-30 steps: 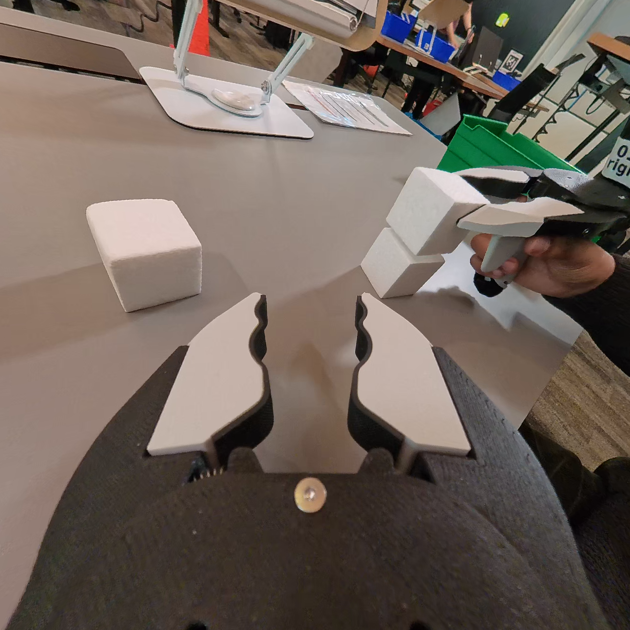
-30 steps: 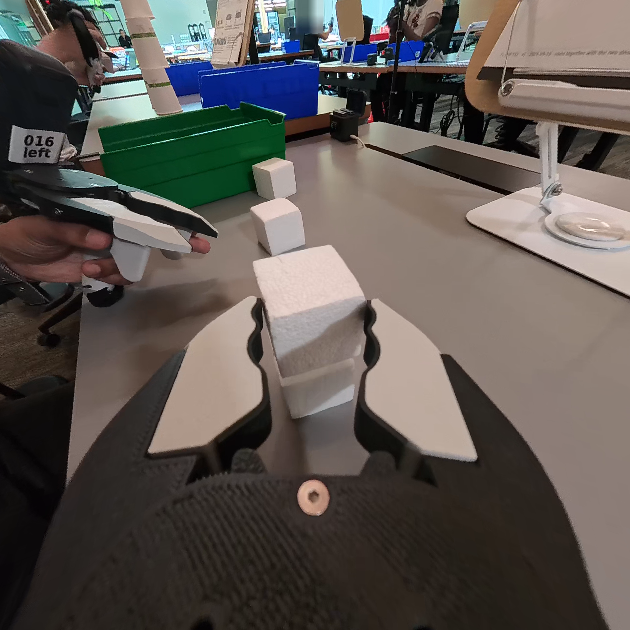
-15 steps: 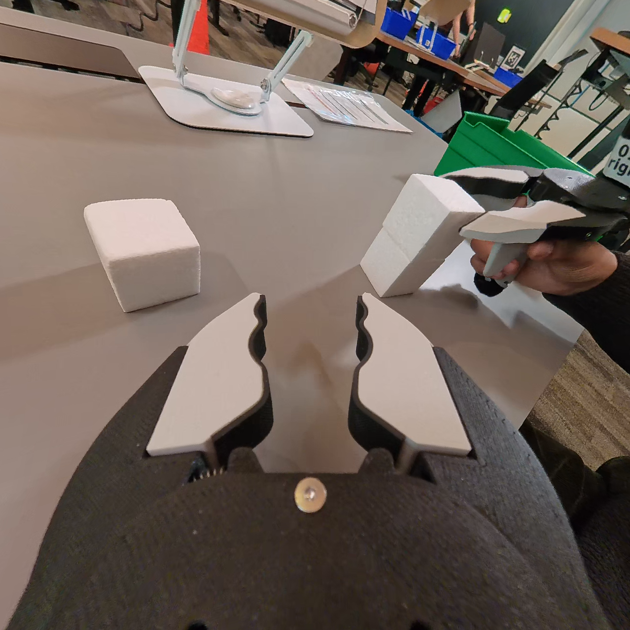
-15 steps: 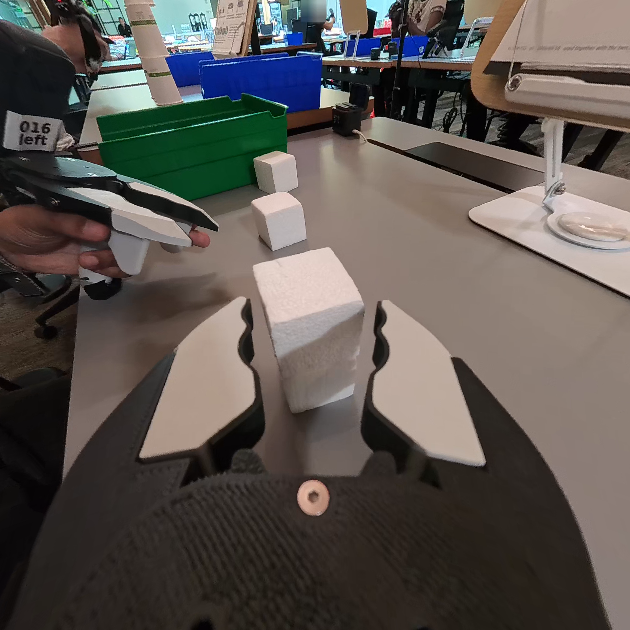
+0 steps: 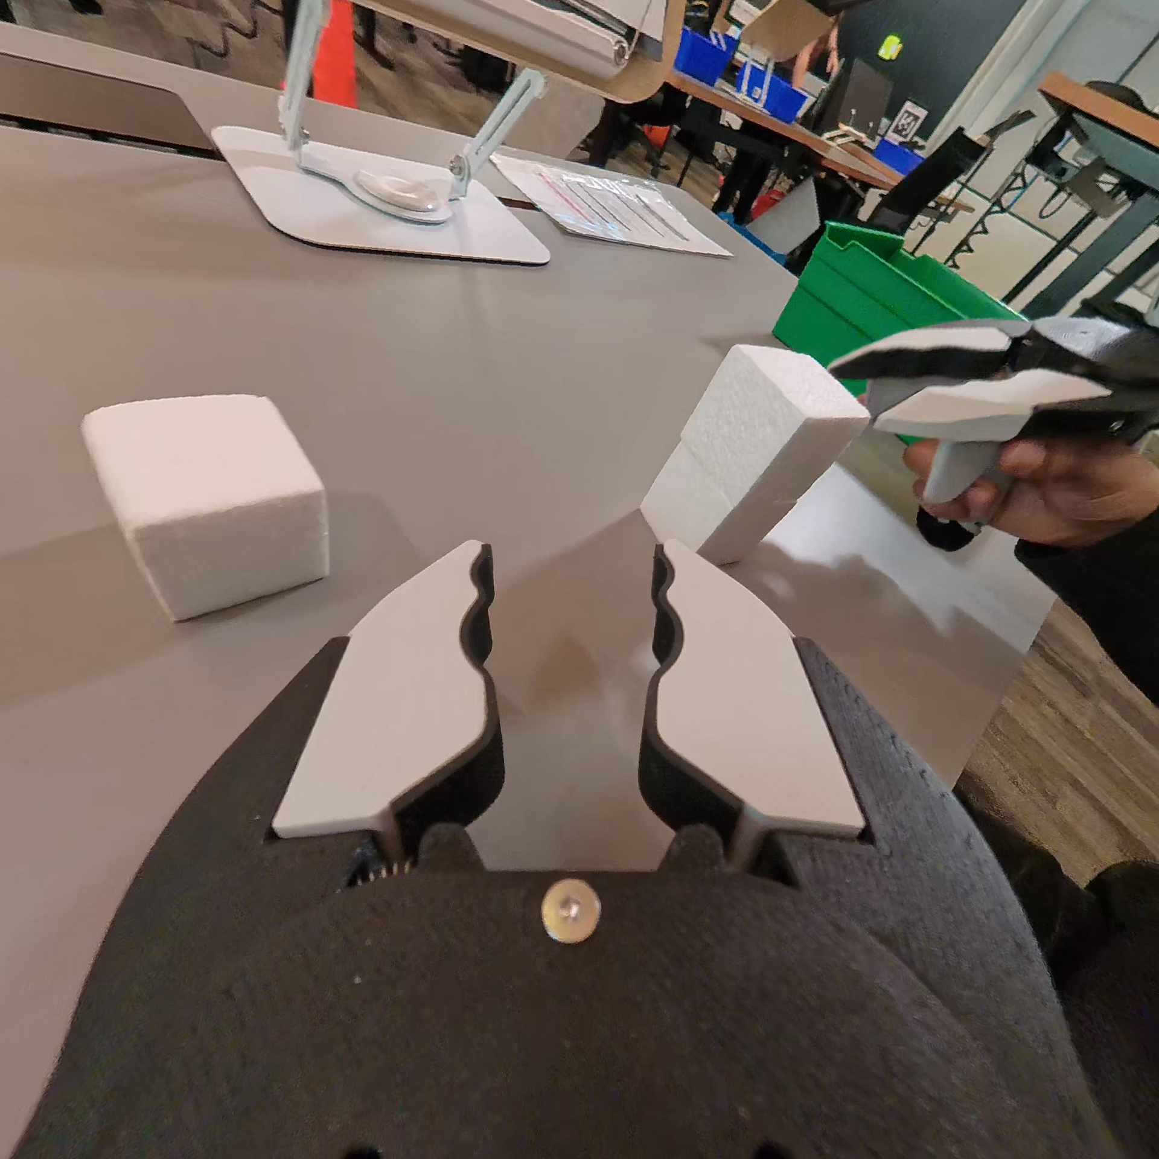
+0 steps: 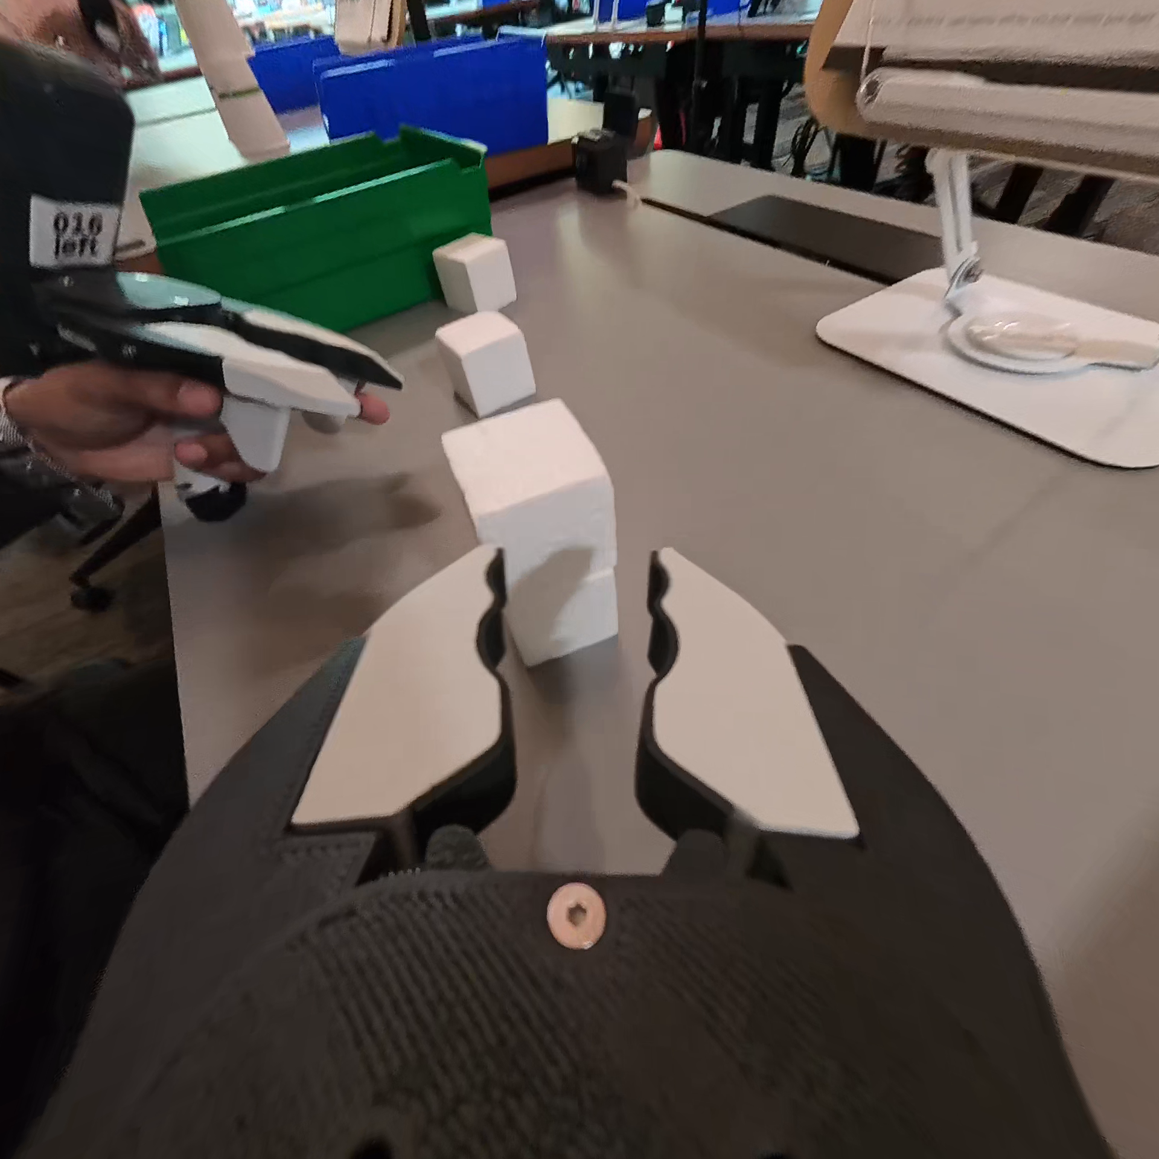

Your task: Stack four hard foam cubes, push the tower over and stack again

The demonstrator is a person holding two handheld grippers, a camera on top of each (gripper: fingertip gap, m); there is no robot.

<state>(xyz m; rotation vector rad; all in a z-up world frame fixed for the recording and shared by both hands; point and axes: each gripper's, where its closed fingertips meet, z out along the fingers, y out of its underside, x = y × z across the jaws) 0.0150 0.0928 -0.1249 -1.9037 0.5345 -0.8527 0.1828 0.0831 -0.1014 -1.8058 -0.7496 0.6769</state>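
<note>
The left gripper (image 5: 569, 567) hovers over the grey bench (image 5: 439, 376) with its fingers apart and nothing between them. A single foam cube (image 5: 207, 502) rests on the bench ahead and to its left, apart from the fingers. Ahead and to its right stands a two-cube foam stack (image 5: 746, 451), one cube set flush on the other. The right gripper (image 6: 574, 583) is just behind this stack (image 6: 545, 527), fingers apart and holding nothing, not touching the foam. Beyond the stack, two more foam cubes (image 6: 486, 362) sit in a row toward a green bin (image 6: 313, 238). A white stand base (image 6: 1003, 370) rests at far right.
</note>
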